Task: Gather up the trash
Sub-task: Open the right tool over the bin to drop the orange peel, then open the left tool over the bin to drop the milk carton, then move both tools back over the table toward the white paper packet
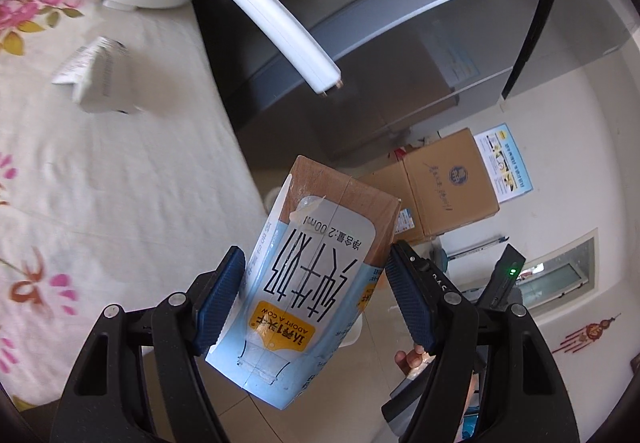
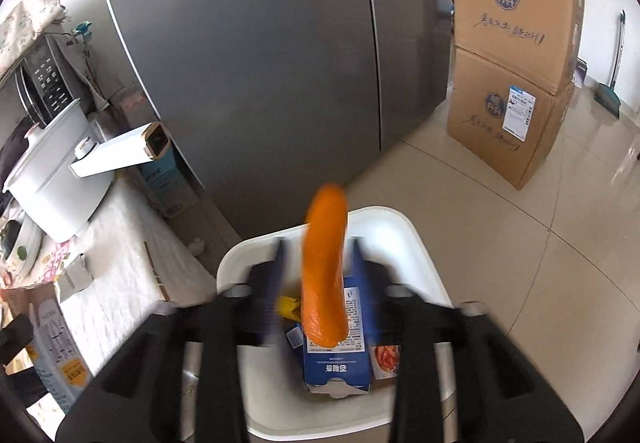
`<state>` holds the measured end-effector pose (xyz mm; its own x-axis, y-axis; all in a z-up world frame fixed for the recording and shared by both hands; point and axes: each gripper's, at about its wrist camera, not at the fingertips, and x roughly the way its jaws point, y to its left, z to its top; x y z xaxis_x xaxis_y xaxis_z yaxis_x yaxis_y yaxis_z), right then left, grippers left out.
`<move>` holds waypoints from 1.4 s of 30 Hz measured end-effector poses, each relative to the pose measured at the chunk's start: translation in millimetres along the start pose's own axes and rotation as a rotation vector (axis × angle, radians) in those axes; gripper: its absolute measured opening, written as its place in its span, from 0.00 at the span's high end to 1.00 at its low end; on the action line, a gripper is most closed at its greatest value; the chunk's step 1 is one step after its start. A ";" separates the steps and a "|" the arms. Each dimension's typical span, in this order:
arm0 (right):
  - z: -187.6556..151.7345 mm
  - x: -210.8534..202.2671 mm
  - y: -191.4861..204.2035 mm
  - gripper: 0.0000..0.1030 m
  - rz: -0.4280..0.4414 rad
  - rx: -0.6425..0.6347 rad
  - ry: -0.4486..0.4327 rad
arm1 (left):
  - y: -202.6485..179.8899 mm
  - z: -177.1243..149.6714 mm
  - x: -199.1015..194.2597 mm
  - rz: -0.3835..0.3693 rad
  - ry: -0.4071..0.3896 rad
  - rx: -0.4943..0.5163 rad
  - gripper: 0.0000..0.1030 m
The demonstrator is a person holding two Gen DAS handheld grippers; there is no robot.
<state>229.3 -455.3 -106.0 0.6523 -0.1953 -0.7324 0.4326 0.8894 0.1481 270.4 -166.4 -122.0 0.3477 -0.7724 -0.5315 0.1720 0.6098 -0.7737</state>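
Over the white bin (image 2: 424, 255), a carrot (image 2: 325, 267) hangs blurred between the right gripper (image 2: 318, 267) fingers, spread apart, above a blue carton (image 2: 336, 359). Left gripper (image 1: 316, 291) fingers clamp a milk carton (image 1: 308, 283) off the floral counter (image 1: 100, 183); grey fridge (image 2: 248, 63), tiled floor (image 2: 540, 263), cardboard boxes (image 2: 512, 59) beyond.

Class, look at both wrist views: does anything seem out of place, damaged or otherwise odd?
Yes. An orange carrot-like piece appears loose between the right gripper's spread fingers, over the white bin. The milk carton in the left gripper is dented and upside down.
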 end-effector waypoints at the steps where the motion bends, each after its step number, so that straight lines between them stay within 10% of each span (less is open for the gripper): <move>1: 1.0 -2.5 -2.9 0.46 -0.018 0.001 -0.011 | -4.5 -0.6 7.5 -0.001 0.007 0.002 0.31; 6: 5.7 -16.2 -18.1 0.06 -0.185 0.041 -0.101 | -24.8 -2.5 39.7 0.000 0.043 0.027 0.31; 10: 10.5 -25.9 -29.0 0.07 -0.373 0.018 -0.169 | -43.4 -3.0 66.1 0.008 0.064 0.054 0.31; 19: 14.8 -25.5 -55.4 0.07 -0.487 0.079 -0.180 | -82.1 -8.6 123.5 0.033 0.098 0.130 0.31; 42: 14.0 -26.4 -52.1 0.07 -0.505 0.078 -0.165 | -87.1 -2.0 121.8 0.223 0.041 0.252 0.22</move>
<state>198.3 -502.2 -85.1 0.4377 -0.6590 -0.6116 0.7586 0.6359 -0.1423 295.9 -313.9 -120.1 0.3661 -0.6187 -0.6951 0.3204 0.7851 -0.5301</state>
